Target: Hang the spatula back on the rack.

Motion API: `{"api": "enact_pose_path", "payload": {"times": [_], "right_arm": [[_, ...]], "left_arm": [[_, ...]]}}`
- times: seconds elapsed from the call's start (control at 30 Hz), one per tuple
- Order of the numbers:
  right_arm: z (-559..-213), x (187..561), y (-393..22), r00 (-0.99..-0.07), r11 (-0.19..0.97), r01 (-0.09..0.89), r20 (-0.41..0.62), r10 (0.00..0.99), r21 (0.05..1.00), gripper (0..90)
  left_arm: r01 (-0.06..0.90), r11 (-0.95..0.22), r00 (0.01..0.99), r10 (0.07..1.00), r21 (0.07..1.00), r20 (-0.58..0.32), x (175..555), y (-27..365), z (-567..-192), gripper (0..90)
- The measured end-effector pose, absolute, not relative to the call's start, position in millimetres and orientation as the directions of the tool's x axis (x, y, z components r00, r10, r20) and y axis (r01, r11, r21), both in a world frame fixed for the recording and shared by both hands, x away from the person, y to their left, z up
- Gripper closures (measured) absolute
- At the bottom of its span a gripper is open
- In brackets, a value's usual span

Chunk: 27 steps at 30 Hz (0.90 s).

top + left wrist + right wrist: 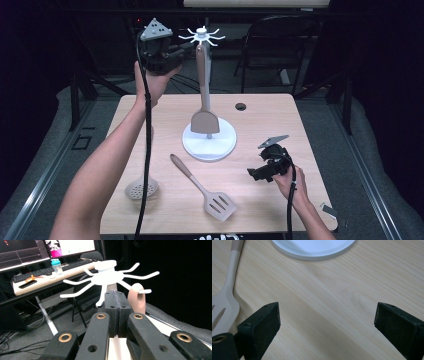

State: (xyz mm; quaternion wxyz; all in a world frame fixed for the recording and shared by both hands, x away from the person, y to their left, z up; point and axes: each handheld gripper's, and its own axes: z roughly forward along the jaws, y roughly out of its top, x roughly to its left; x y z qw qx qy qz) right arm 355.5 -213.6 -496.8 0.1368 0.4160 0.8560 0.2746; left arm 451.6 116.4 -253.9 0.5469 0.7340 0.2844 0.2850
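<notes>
Grippers: two, one in each hand of the person.
Left gripper point(172, 52): raised at the far left, level with the top of the rack. In the left gripper view its jaws are pressed together with nothing between them point(117, 312); the hung utensil's loop sits just right of the tips.
Right gripper point(257, 172): held low over the near right part of the table. In the right gripper view its jaws stand wide apart over bare wood point(327, 325), gripping nothing.
Table point(280, 120): one, light wood, with one dark round hole near its far edge.
Utensil rack point(202, 36): one, white, with a round base point(225, 142) at table centre, an upright post and a crown of curved hook arms on top.
Utensils: three, all beige.
Hanging turner point(204, 120): one, solid blade, hung by its handle loop point(137, 298) from a hook arm, blade down just above the base.
Slotted spatula point(219, 205): one, flat on the table near centre, handle pointing far left.
Skimmer point(141, 189): one, round perforated head, lying near the left edge, partly behind the left forearm and cable.
Chair point(272, 45): one, dark, beyond the table's far edge.
Monitors point(47, 247): two visible in the left gripper view, above one keyboard and one bottle with a teal cap.
Writing: none legible; white marks at the table's near edge are cut off.
</notes>
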Motion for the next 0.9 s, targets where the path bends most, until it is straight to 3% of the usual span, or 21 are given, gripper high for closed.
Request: {"api": "enact_pose_path", "payload": {"times": [0.9], "right_arm": [[-497.6, 355.0, -211.7, -0.617, 0.501, 0.641, 0.001, 0.787, 0.582, 5.9]], "left_arm": [[0.119, -0.216, 0.659, 0.747, 0.969, 0.085, 458.5, 124.8, -256.6, 89.8]]}}
